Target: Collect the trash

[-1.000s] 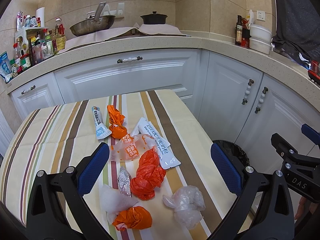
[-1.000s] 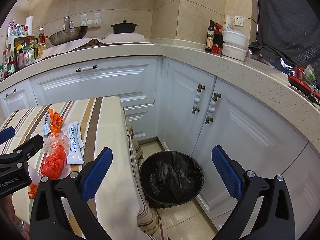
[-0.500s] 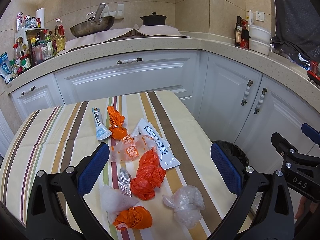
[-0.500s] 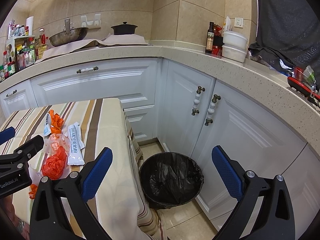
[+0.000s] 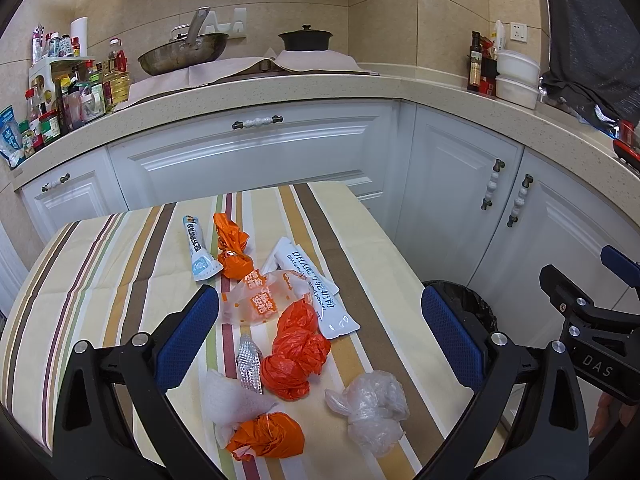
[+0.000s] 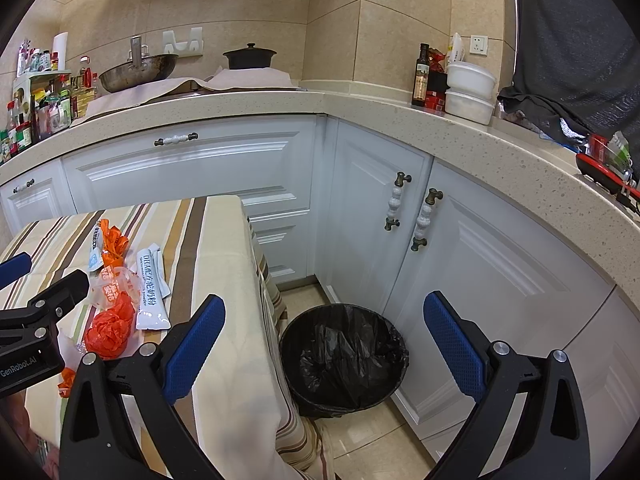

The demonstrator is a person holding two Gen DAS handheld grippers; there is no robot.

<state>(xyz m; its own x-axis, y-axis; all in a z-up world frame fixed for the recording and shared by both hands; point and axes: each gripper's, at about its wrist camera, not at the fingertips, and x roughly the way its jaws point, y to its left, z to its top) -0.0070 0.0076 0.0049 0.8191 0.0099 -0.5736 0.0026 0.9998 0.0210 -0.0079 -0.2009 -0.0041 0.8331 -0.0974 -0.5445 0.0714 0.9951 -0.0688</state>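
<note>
Trash [image 5: 298, 350] scattered on striped table [image 5: 100, 272]; left gripper [image 5: 320, 334] fingers apart, right gripper [image 6: 325, 344] fingers apart above bin [image 6: 344, 356].

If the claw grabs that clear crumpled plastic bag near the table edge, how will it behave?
The clear crumpled bag looks thin and airy, so it is probably very light and will likely squash flat between the pads. Its glossy film may slip, so a deep grip seems wiser. Lying loose on the striped tablecloth, it would probably skid if pushed.

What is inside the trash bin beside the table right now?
The trash bin shows only its crumpled black liner; no trash is visible. Its very bottom lies hidden in the dark folds.
</note>
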